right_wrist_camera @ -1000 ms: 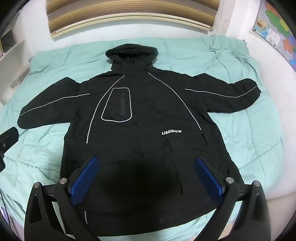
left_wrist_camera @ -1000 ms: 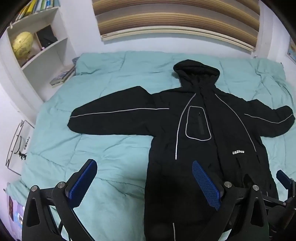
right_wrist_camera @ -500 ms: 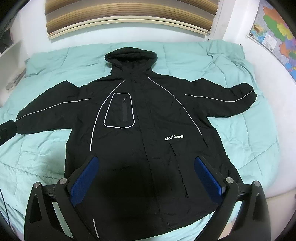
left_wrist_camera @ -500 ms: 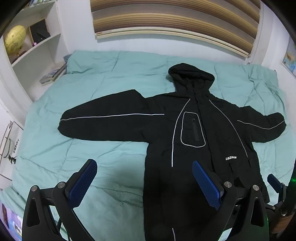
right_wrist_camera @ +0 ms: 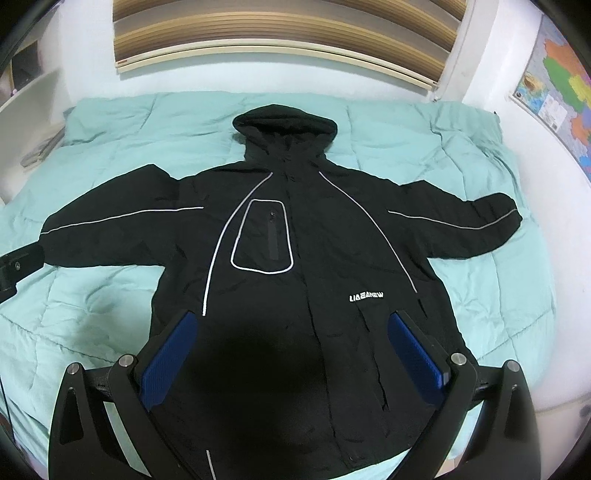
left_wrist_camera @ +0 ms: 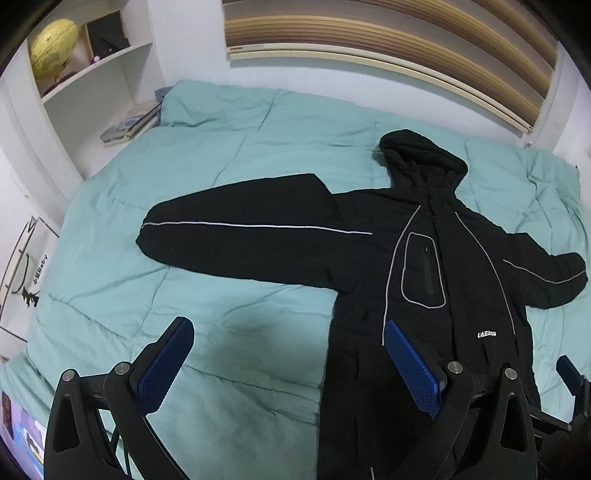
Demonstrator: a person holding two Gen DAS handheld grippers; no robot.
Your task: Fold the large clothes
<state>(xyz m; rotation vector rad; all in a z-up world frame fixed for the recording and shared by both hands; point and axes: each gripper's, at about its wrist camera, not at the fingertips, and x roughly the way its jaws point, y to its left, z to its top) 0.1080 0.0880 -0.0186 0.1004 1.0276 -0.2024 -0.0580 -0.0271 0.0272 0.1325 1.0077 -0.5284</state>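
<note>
A large black hooded jacket with thin grey reflective piping (right_wrist_camera: pixel 295 258) lies flat and face up on a bed covered with a mint green quilted blanket (right_wrist_camera: pixel 480 147). Its hood (right_wrist_camera: pixel 284 125) points to the far side, toward the wall, and its hem is at the near edge of the bed. Both sleeves are spread out to the sides: the left sleeve (left_wrist_camera: pixel 240 236) reaches far to the left over the blanket, and the right sleeve (right_wrist_camera: pixel 461 225) goes out to the right. On the chest there is a pocket outlined in grey with a dark zipper (right_wrist_camera: pixel 264 236), and a small white printed logo (right_wrist_camera: pixel 366 296) sits lower, on the right part of the front.

The left tool (left_wrist_camera: pixel 288 365) hangs above the near left part of the bed. Its two blue ribbed pads (left_wrist_camera: pixel 166 369) stand wide apart with nothing between them; one is over the bare blanket, the other over the lower left edge of the jacket. The right tool (right_wrist_camera: pixel 291 354) hangs above the lower middle of the jacket, and its blue pads (right_wrist_camera: pixel 417 358) are also wide apart and hold nothing. A dark shadow falls on the cloth between them.

On the far wall there is a striped brown and beige window blind (right_wrist_camera: pixel 288 33). At the left stands a white shelf unit (left_wrist_camera: pixel 92 85) with a yellow globe (left_wrist_camera: pixel 53 44) and some flat books (left_wrist_camera: pixel 129 123). A colourful map (right_wrist_camera: pixel 557 85) hangs on the right wall.
</note>
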